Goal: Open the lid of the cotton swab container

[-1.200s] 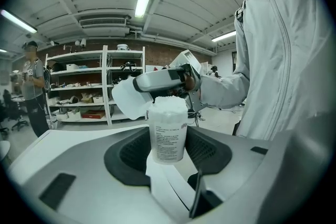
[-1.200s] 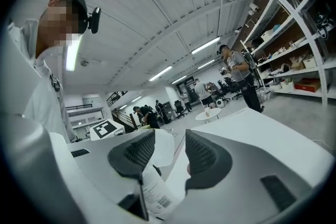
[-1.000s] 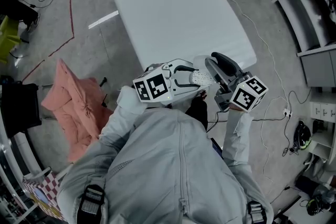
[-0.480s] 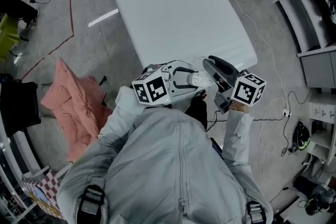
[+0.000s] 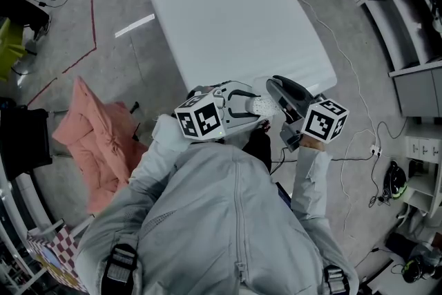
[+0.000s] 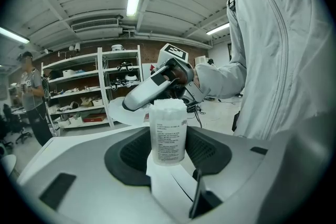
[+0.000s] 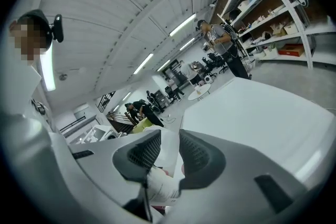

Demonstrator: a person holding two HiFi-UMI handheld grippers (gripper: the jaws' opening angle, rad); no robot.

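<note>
The cotton swab container (image 6: 168,134) is a clear, white-labelled tub packed with white swabs. It stands upright between the dark pads of my left gripper (image 6: 168,150), which is shut on its lower body. In the head view the left gripper (image 5: 254,107) holds the container (image 5: 264,104) in front of the person's chest, off the table. My right gripper (image 5: 275,88) reaches in from the right at the container's top. Its jaws are closing, with the white lid (image 7: 170,147) filling the gap in my right gripper (image 7: 169,153). The label (image 7: 163,189) shows below.
A white table (image 5: 235,10) stretches ahead of the grippers. A pink cloth (image 5: 97,141) lies on the floor at the left. Shelving (image 5: 407,24) lines the right side, with cables (image 5: 373,148) on the floor beside it. Other people work in the background.
The right gripper has shifted slightly left, closer onto the container's top. The left gripper and the container have stayed where they were.
</note>
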